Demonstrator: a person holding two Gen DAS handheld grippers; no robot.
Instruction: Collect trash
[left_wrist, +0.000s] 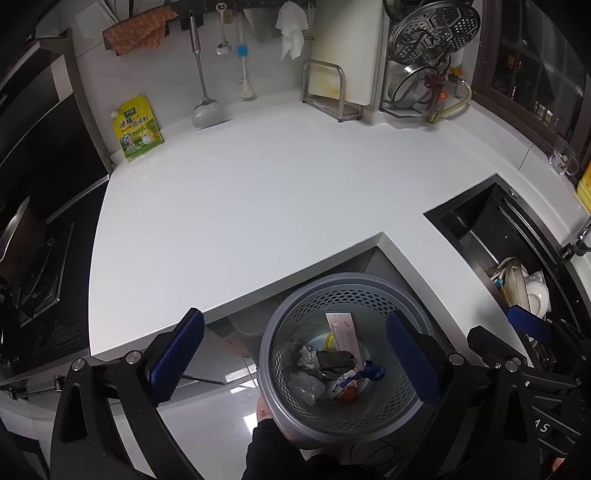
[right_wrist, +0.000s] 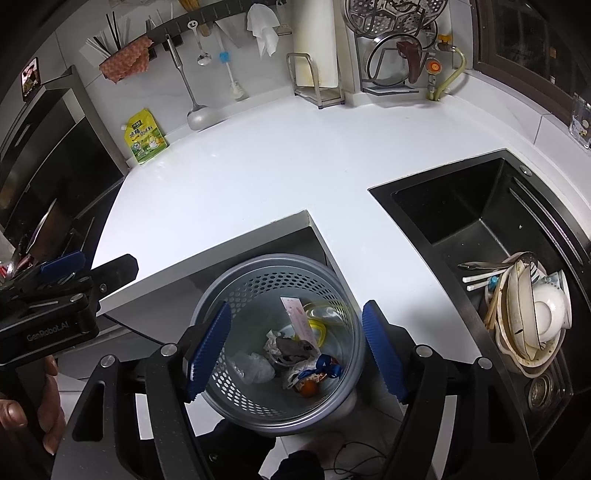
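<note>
Grippers both spread wide, holding nothing: my left gripper (left_wrist: 295, 354) and right gripper (right_wrist: 295, 349) hover above the bin (right_wrist: 332, 406). Trash (right_wrist: 291, 354) lies inside the bin.

L gripper (left_wrist: 295, 354) + R gripper (right_wrist: 295, 347): jaws wide apart.

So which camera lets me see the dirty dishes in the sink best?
The right wrist view: the stacked dishes lie in full sight inside the sink, chopsticks beside them. In the left wrist view the dishes sit at the edge, partly hidden by the right hand-held gripper.

Upright grey perforated bin (left_wrist: 343, 354) on floor, trash (right_wrist: 295, 358) inside.
</note>
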